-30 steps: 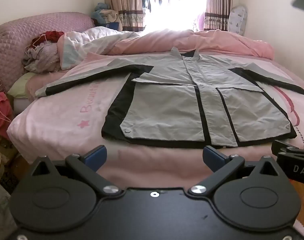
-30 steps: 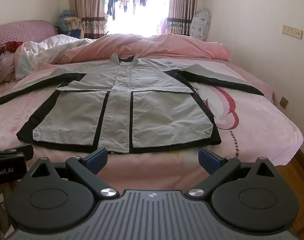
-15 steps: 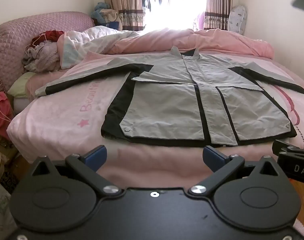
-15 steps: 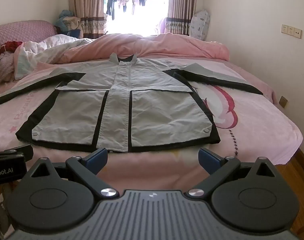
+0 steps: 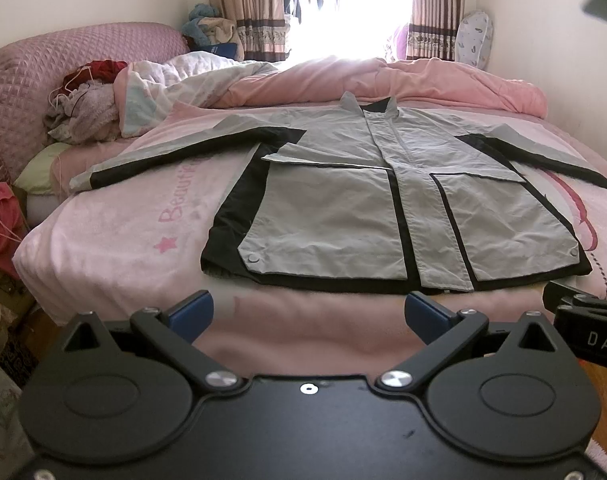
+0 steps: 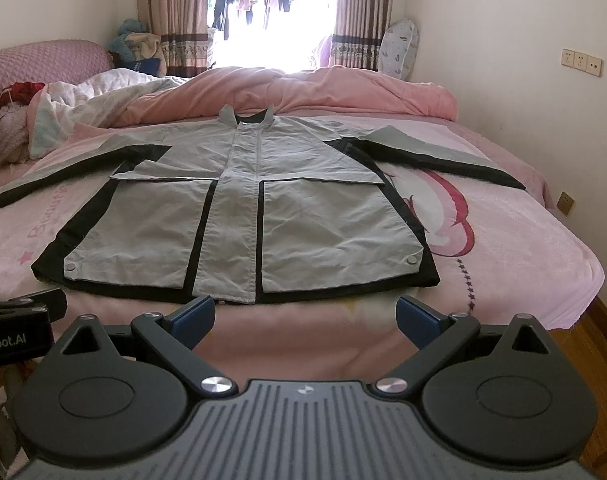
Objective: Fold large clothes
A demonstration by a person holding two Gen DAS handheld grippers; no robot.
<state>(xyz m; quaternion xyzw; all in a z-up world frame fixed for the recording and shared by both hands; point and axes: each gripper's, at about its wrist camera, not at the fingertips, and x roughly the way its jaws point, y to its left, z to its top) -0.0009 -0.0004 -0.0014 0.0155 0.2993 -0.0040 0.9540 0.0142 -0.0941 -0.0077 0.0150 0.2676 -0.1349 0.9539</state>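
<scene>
My left wrist camera looks forward between its own spread fingers (image 5: 191, 314) from just off the foot edge of the bed (image 5: 103, 248), low and near the mattress, facing the curtained window (image 5: 343, 8). My right wrist camera sits beside it at like height and faces the same way. Both share the spread jacket (image 5: 343, 216) (image 6: 239, 220), the bed and the window, and each catches the other gripper at its frame edge.

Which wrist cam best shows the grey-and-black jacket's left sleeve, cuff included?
Left wrist: the grey-and-black jacket's left sleeve lies fully in frame, cuff visible. Right wrist shows that sleeve running to the frame edge, cuff cut off.
</scene>
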